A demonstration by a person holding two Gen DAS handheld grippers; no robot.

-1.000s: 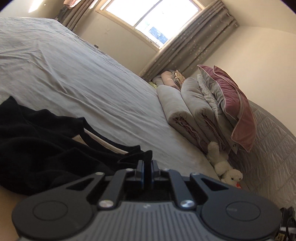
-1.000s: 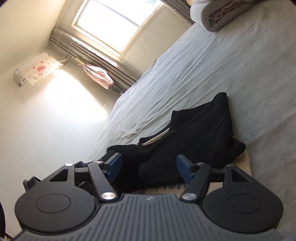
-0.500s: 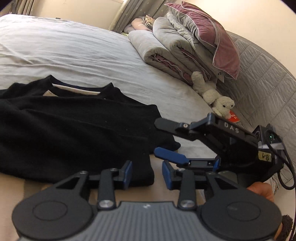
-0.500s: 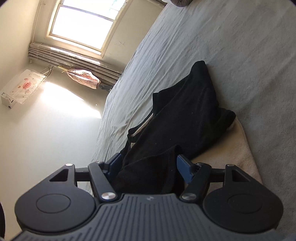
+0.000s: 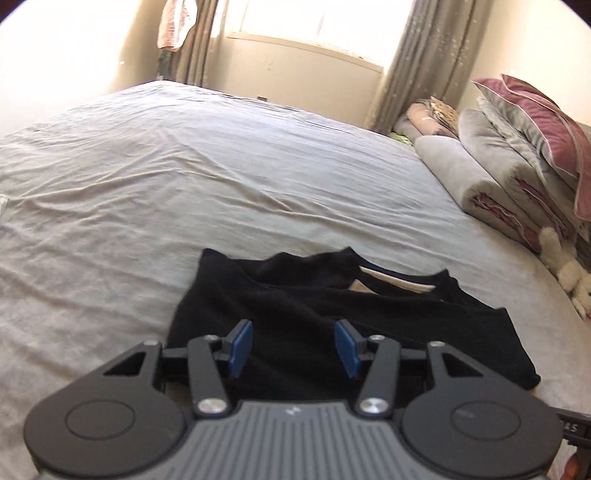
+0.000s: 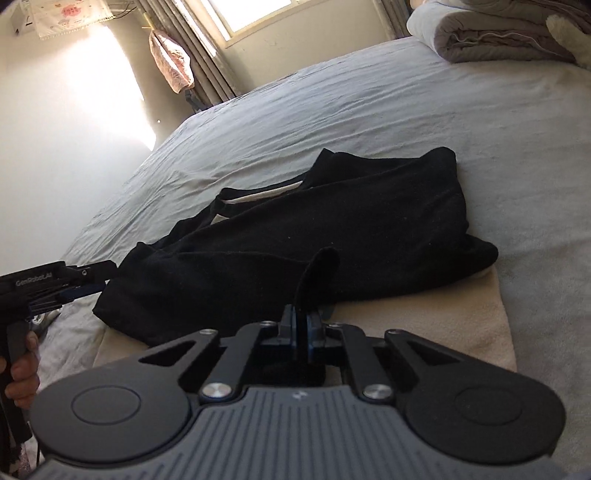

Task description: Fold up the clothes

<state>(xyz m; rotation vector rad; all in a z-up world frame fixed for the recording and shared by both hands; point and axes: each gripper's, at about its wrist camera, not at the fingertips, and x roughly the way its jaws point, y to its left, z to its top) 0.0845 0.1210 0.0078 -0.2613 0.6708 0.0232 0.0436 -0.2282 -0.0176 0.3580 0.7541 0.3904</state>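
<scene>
My right gripper (image 6: 302,325) is closing on a fold of the black garment (image 6: 332,236); my left gripper (image 5: 293,347) is opening, now above it.

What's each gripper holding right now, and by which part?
Right gripper: jaws closing on a raised fold at the near edge of the black garment. Left gripper: jaws opening, pads not pressing the garment, holding nothing.

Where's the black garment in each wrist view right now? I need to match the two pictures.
Left wrist: black garment lies low centre on the grey bed, behind the left tool, whose jaws are opening.
Right wrist: it spans the middle; the right tool is closing on a fold of it.
Shared landmark: the rolled grey bedding.
</scene>
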